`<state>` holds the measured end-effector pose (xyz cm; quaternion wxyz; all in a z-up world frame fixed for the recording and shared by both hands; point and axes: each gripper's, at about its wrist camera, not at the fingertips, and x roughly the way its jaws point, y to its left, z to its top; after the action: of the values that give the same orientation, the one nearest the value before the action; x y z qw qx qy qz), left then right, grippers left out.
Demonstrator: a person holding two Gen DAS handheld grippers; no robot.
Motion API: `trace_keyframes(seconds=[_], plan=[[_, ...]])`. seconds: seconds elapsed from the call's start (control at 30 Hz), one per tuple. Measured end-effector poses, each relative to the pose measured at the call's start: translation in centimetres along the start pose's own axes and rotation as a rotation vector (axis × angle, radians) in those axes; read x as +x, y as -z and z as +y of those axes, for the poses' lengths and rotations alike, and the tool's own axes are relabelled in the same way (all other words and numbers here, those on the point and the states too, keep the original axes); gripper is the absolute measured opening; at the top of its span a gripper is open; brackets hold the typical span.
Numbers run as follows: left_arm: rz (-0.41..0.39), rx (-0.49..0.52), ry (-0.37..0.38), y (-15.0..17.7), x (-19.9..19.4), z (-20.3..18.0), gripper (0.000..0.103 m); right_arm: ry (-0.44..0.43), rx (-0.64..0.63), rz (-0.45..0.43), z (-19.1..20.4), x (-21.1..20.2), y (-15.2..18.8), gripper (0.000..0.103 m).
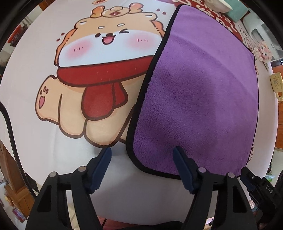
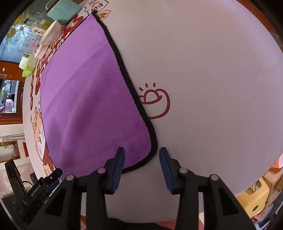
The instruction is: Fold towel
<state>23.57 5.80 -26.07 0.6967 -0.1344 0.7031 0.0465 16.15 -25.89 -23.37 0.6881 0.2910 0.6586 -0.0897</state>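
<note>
A purple towel point(image 1: 199, 92) with a black hem lies flat on a white tablecloth with a cartoon dog print point(image 1: 99, 58). My left gripper point(image 1: 142, 152) is open, its jaws straddling the towel's near left corner, the right finger point(image 1: 180, 159) over the towel. In the right wrist view the same towel point(image 2: 84, 99) fills the left half. My right gripper point(image 2: 141, 152) is open, its jaws straddling the towel's near right corner, the left finger point(image 2: 118, 159) over the fabric. Nothing is gripped.
Bowls and a teal box point(image 2: 61, 12) stand at the table's far edge behind the towel. A tissue pack point(image 2: 26, 69) sits at the far left. A yellow chair point(image 2: 254, 196) stands beyond the table's right edge. The other gripper point(image 1: 261, 187) shows at the lower right.
</note>
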Motion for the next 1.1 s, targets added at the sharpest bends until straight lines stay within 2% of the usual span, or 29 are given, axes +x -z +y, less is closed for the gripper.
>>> trace_keyframes(seconds=[0.17,0.27,0.33,0.57,0.63,0.73,0.87,0.93,1.1], plan=[[-0.007,-0.002,-0.008,-0.6,0.2,0.0,0.065,0.008,0.001,-0.002,0.1,0.0,-0.3,0.035],[-0.013,-0.003,-0.019,-0.8,0.1,-0.4,0.056,0.018,0.003,-0.006,0.3,0.0,-0.3,0.032],[-0.017,-0.004,-0.020,-1.2,0.2,-0.7,0.046,0.025,0.005,-0.008,0.3,0.1,-0.4,0.028],[-0.020,-0.014,-0.029,-1.2,-0.8,-1.0,0.033,0.043,0.016,-0.013,0.0,0.3,-0.4,0.017],[-0.023,-0.025,-0.029,-1.1,-1.1,-0.4,0.023,0.049,0.018,-0.015,0.0,0.3,-0.4,0.013],[-0.022,-0.044,-0.020,-1.3,-1.2,-0.1,0.015,0.054,0.025,-0.017,-0.2,0.2,-0.4,0.009],[-0.015,-0.037,-0.009,-1.6,-1.4,-0.1,0.011,0.051,0.023,-0.021,-0.3,0.1,-0.3,0.007],[-0.014,-0.036,-0.008,-1.7,-1.2,0.1,0.011,0.054,0.021,-0.025,-0.3,0.0,-0.4,0.001],[-0.015,-0.044,0.005,-1.3,-1.7,1.1,0.010,0.048,0.020,-0.040,-0.3,-0.2,-0.4,0.000]])
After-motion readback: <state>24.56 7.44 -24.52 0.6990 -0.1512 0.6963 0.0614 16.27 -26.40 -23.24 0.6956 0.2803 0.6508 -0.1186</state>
